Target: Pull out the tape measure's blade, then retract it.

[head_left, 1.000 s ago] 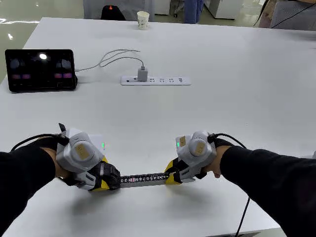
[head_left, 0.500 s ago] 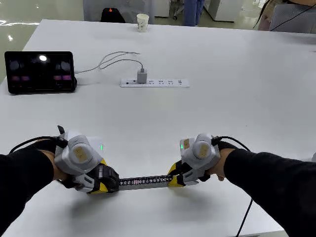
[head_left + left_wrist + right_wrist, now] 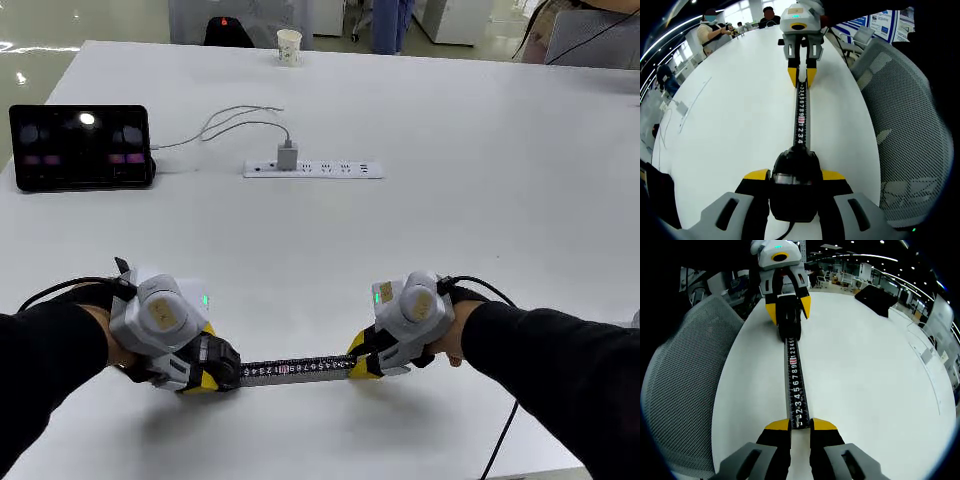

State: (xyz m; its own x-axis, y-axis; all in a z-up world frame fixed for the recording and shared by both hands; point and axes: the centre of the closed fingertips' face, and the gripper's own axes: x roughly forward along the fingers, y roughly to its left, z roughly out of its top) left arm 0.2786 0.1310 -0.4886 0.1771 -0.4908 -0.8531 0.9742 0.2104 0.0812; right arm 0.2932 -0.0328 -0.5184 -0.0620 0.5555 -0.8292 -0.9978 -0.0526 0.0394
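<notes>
A black tape measure case (image 3: 217,362) (image 3: 794,180) sits low over the near edge of the white table, and my left gripper (image 3: 205,368) (image 3: 794,176) is shut on it. Its dark numbered blade (image 3: 295,368) (image 3: 801,112) (image 3: 794,385) runs flat along the table to my right gripper (image 3: 361,358) (image 3: 800,424), which is shut on the blade's end. In the left gripper view my right gripper (image 3: 801,75) faces me at the far end of the blade. The right gripper view shows my left gripper (image 3: 787,305) around the case (image 3: 789,315).
A white power strip (image 3: 313,168) with a plugged charger and cable lies mid-table. A dark tablet (image 3: 82,144) stands at the left, a paper cup (image 3: 289,44) at the far edge. A grey mesh chair (image 3: 905,140) is beside the near table edge.
My right gripper has moved to the right with the blade's end, so more of the blade is out of the case. The left gripper and case have stayed put.
</notes>
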